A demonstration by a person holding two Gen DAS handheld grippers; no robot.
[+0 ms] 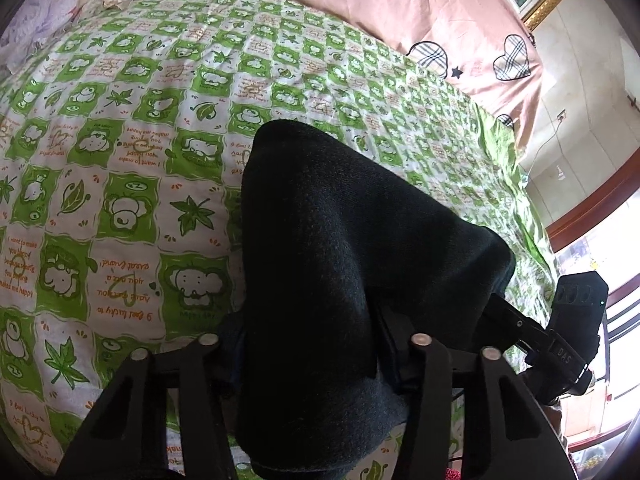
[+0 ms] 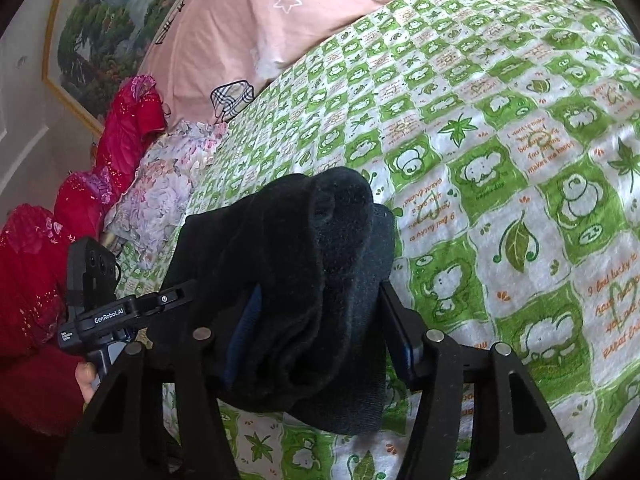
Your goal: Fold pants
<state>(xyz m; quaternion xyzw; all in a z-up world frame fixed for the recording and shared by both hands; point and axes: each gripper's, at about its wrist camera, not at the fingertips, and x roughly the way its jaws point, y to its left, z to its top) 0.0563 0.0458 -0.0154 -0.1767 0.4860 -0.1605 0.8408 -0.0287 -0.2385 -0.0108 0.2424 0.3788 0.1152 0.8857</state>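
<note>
In the left wrist view, the left tongs (image 1: 312, 360) are closed on a bunched fold of the dark, almost black thick-knit pants (image 1: 352, 240), which fill the gap between the two black fingers and drape forward and down over the bed. The bed sheet, green-and-white checked cotton with cartoon animals and leaves (image 1: 120, 160), lies under the pants. Beyond it lies a pink quilt with plaid hearts and stars (image 1: 440, 8). At the right of that view the right tongs' black body (image 1: 576, 320) reaches in beside the cloth.

In the right wrist view, the right tongs (image 2: 316, 344) are likewise clamped on a thick roll of the same pants, held just above the sheet. At far left, a red sequinned fabric bundle (image 2: 132, 120) sits beside a pale floral pillow (image 2: 168, 184).
</note>
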